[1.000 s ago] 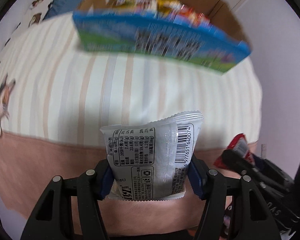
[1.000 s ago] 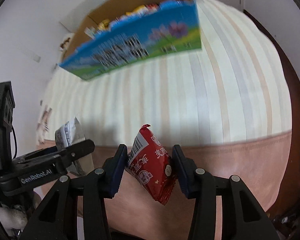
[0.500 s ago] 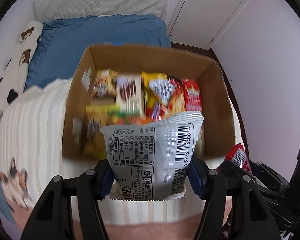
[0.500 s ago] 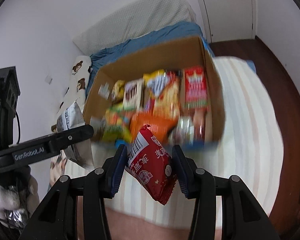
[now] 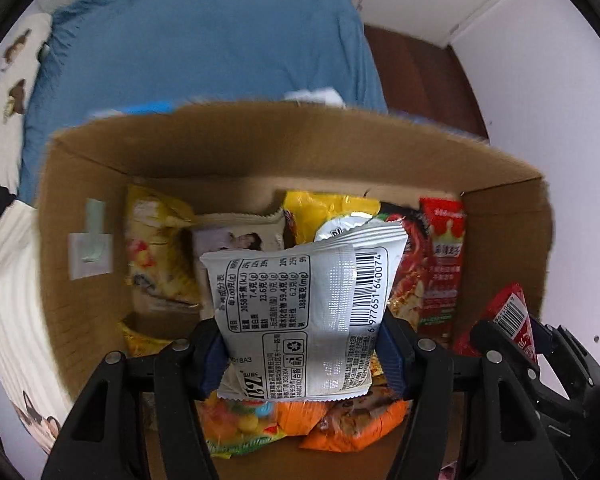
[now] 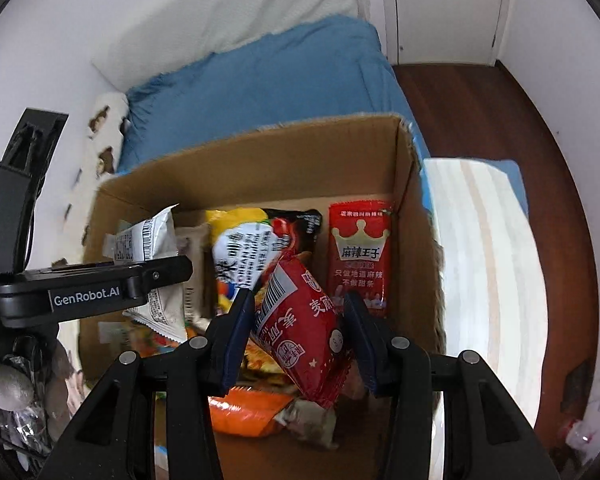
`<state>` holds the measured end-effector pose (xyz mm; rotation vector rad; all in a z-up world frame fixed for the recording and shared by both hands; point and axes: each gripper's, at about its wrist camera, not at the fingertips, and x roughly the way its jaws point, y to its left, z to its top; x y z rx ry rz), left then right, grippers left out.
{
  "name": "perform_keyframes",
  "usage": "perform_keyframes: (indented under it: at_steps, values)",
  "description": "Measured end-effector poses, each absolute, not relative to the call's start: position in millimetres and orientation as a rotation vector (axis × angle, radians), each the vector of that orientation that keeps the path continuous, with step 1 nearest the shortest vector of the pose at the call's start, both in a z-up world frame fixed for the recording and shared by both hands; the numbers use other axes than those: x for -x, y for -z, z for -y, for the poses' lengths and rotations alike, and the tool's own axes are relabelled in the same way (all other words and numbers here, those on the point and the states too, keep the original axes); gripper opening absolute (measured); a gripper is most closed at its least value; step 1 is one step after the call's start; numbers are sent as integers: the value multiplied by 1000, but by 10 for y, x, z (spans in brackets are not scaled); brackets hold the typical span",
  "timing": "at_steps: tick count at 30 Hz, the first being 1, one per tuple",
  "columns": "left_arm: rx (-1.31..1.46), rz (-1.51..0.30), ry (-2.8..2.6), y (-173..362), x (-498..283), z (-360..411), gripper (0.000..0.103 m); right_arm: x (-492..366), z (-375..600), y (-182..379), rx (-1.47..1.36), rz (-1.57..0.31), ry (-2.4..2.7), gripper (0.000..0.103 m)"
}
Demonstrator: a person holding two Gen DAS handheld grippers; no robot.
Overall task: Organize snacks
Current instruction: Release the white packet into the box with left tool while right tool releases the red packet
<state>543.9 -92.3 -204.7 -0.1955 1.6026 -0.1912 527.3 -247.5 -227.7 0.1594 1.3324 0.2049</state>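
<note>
My left gripper (image 5: 302,350) is shut on a silver-white snack packet (image 5: 300,312) with a barcode, held upright over the open cardboard box (image 5: 260,148). My right gripper (image 6: 300,328) is shut on a red snack packet (image 6: 300,324), tilted, also above the box (image 6: 284,160). Inside lie several snack bags: a yellow bag (image 5: 156,248), a red crown-printed packet (image 6: 360,256) against the right wall, and an orange bag (image 6: 244,412) near the front. In the right wrist view the left gripper (image 6: 148,280) and its silver packet (image 6: 148,240) show at the left. The red packet (image 5: 508,316) shows at the right edge of the left wrist view.
The box sits on a bed with a striped cream cover (image 6: 480,264). A blue blanket (image 5: 204,40) lies behind it, with a white pillow (image 6: 220,12) further back. Dark wood floor (image 6: 480,112) and a white door (image 6: 440,8) are to the right.
Both grippers have travelled forward across the striped cover to above the box, each still holding its packet. The box, first seen from its blue printed side, now shows its open inside.
</note>
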Motion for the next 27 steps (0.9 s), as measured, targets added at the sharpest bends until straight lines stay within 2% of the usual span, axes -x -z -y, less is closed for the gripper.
perform_keyframes:
  at_steps: [1, 3, 4, 5, 6, 7, 9, 27]
  values:
    - [204, -1632, 196, 2109, -5463, 937, 61, -5317, 2474, 2332, -154, -1358, -191, 52]
    - [230, -1663, 202, 2194, -5497, 941, 63, -5342, 2465, 2407, -141, -1381, -177, 72]
    - [224, -1661, 195, 2212, -5514, 938, 71, -5320, 2456, 2425, -133, -1383, -174, 89]
    - [213, -1652, 193, 2219, -5529, 935, 77, -5336, 2446, 2456, -130, -1386, -179, 91]
    - [209, -1641, 191, 2216, -5537, 927, 91, -5344, 2438, 2471, -122, -1394, -176, 91]
    - [207, -1635, 190, 2214, -5540, 924, 94, -5350, 2430, 2480, -116, -1398, -173, 92]
    - [199, -1627, 184, 2196, -5542, 917, 94, -5328, 2411, 2468, -117, -1401, -183, 95]
    - [149, -1473, 108, 1799, -4900, 620, 94, -4954, 2449, 2276, -122, -1406, -163, 97]
